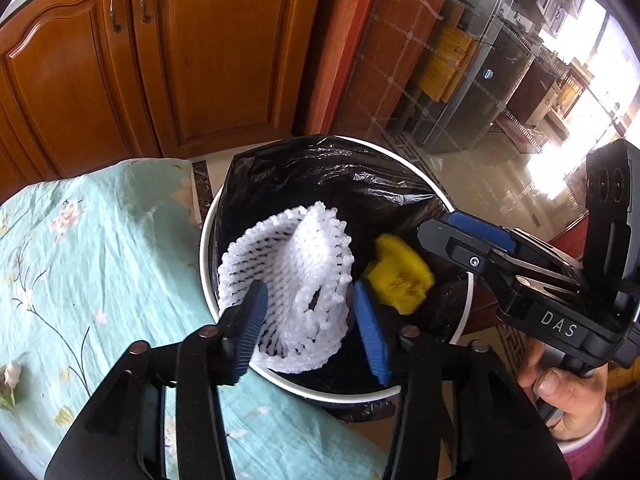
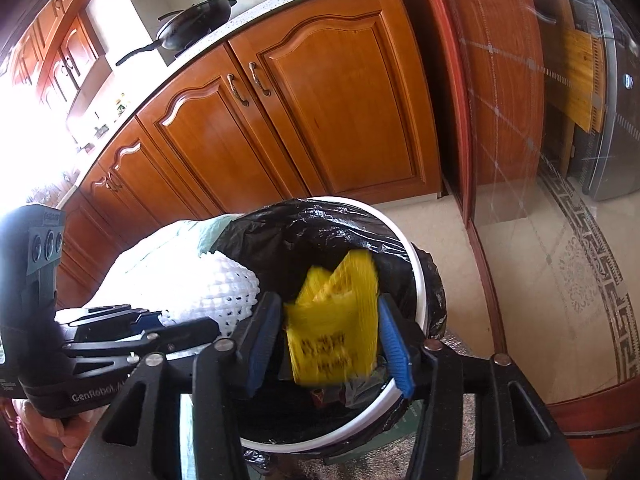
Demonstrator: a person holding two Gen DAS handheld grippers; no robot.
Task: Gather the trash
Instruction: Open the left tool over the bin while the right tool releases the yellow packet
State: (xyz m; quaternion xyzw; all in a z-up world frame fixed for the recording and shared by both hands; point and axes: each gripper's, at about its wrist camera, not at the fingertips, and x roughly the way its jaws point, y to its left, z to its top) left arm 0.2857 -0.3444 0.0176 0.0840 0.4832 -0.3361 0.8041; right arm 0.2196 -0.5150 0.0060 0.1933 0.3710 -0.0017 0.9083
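Daylight was strong; the window glare (image 2: 24, 128) blew out the left of the right wrist view, and the glossy floor (image 1: 552, 172) flared white. The yellow bag (image 2: 336, 320) was motion-blurred. Fisheye bent the cabinet doors (image 1: 120, 64), and dark vignetting filled the corners.

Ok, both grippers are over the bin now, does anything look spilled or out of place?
Nothing spilled. The white foam net and yellow wrapper both sit over the black-lined bin, between open fingers. The yellow wrapper is motion-blurred, probably dropping.
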